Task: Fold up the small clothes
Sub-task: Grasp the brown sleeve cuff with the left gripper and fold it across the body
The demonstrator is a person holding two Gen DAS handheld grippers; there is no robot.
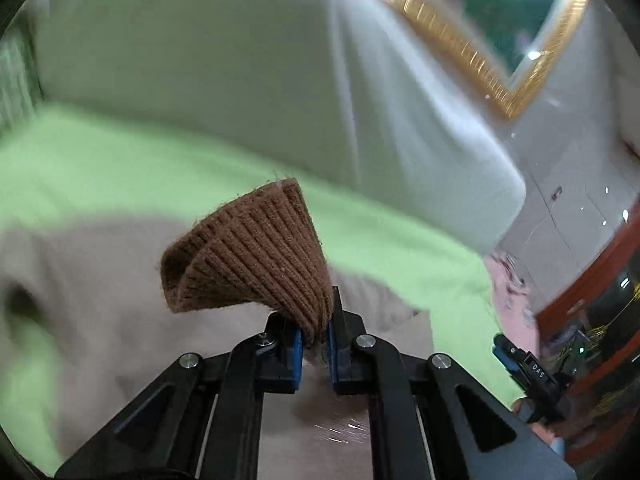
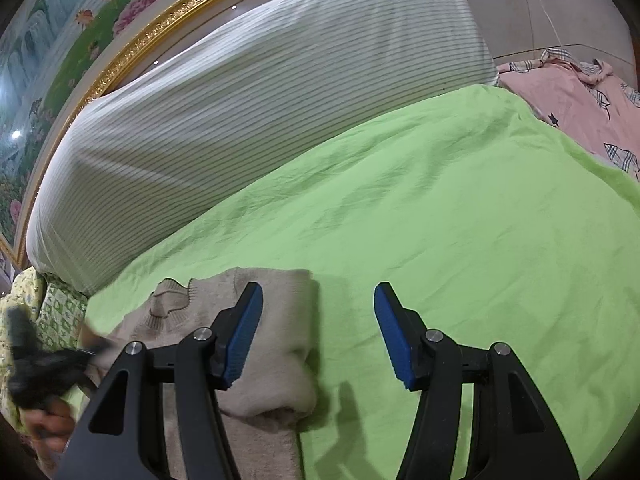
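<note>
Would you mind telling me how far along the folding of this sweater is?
Early stage. Done: the beige sweater lies on the green sheet, already partly bunched over. In hand: the left gripper is shut on its brown ribbed cuff, lifted clear. Left: the right gripper is open and empty, so the folds remain.

A home bedroom: green bedsheet (image 2: 440, 208), striped pillow (image 2: 240, 100), gilt-framed painting (image 2: 80, 40).

Even indoor light fills both fisheye views, whose corners fall to black and whose straight lines bow. The left wrist view smears with motion blur; only the brown ribbed cuff (image 1: 256, 248) stays sharp. In the right wrist view, soft shadows fall on the green sheet (image 2: 460, 220).
</note>
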